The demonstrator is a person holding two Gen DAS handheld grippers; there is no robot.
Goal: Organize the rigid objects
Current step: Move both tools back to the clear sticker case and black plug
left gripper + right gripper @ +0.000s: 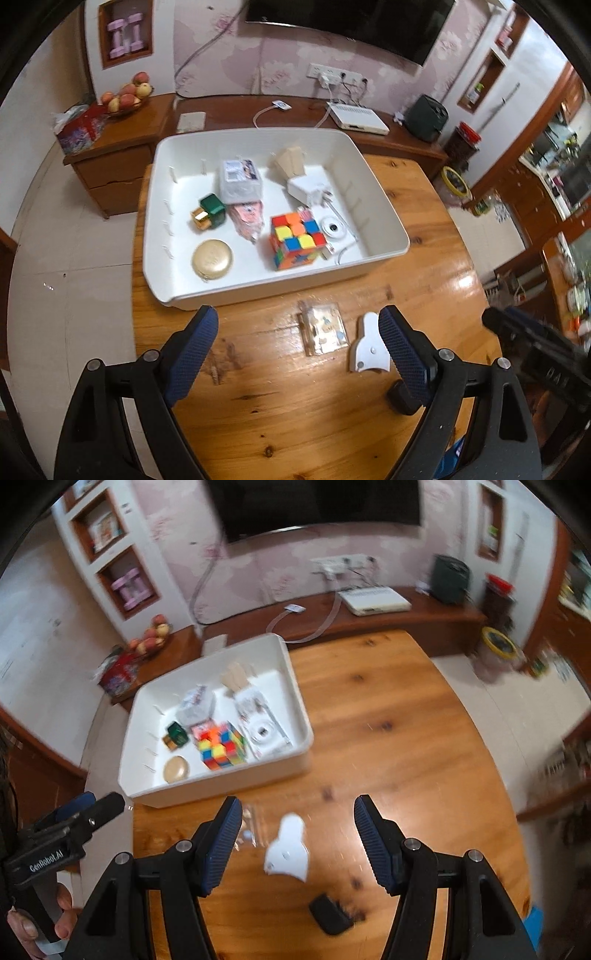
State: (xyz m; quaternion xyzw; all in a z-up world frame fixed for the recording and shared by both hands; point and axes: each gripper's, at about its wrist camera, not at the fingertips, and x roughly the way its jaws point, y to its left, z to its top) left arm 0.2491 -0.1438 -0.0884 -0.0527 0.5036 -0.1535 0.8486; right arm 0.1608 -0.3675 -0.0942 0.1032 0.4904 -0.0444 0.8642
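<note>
I am viewing the white bin (388, 236), which is sitting on the wooden table (295, 398) in the upper middle of the left wrist frame. Inside it, the cube (295, 240) is lying at lower centre, touching a white round-lensed device (334, 229) on its right. The gold disc (211, 261) is resting at the bin's lower left, with the green box (211, 214) above it. A clear packet (240, 181) is lying on a pink packet (247, 218) at centre. A white charger (308, 188) and a tan piece (291, 160) are occupying the upper right.

Below the bin, on bare table, a clear card case (324, 328) is lying just beside a white plastic part (367, 345). A small black object (330, 914) is lying lower down, near the part.

I am holding the left gripper (298, 350) wide, with nothing between its fingers; the case and part are showing in the gap beyond them. The right gripper (295, 842) is standing moderately open and empty, above the white part. The right wrist frame is blurring heavily.

A hand (40, 923) is gripping the left gripper's handle at the lower left of the right wrist frame.
</note>
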